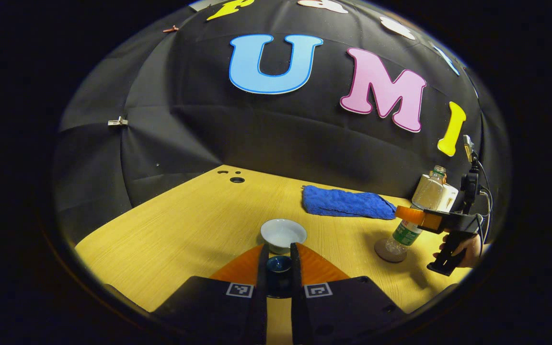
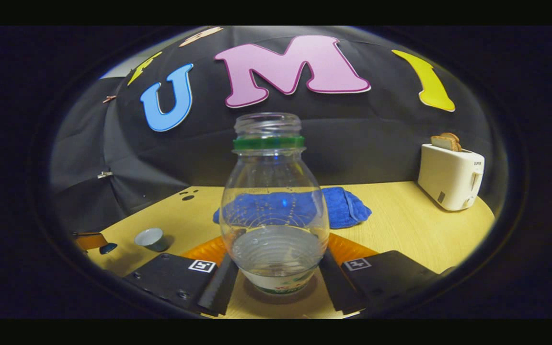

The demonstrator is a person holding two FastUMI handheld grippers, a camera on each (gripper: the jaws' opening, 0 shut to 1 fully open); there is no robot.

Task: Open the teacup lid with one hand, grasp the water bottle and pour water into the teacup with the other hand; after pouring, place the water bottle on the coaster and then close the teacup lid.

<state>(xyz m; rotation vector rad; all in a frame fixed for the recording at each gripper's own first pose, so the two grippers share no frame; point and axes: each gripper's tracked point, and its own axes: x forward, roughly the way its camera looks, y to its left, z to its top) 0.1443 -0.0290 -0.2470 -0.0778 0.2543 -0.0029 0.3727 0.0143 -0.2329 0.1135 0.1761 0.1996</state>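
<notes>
My left gripper is shut on the small dark teacup lid, held just in front of the open white teacup on the wooden table. At the right, the clear water bottle, uncapped with a green neck ring, stands upright on a round coaster. My right gripper, held by a hand, reaches in around it. In the right gripper view the water bottle, partly filled, stands between my right gripper's fingers, which touch both its sides. Far left there are the teacup and the lid.
A folded blue towel lies at the back of the table behind the cup and bottle. A white toaster with bread in it stands at the back right corner. Bare wooden tabletop stretches left of the teacup.
</notes>
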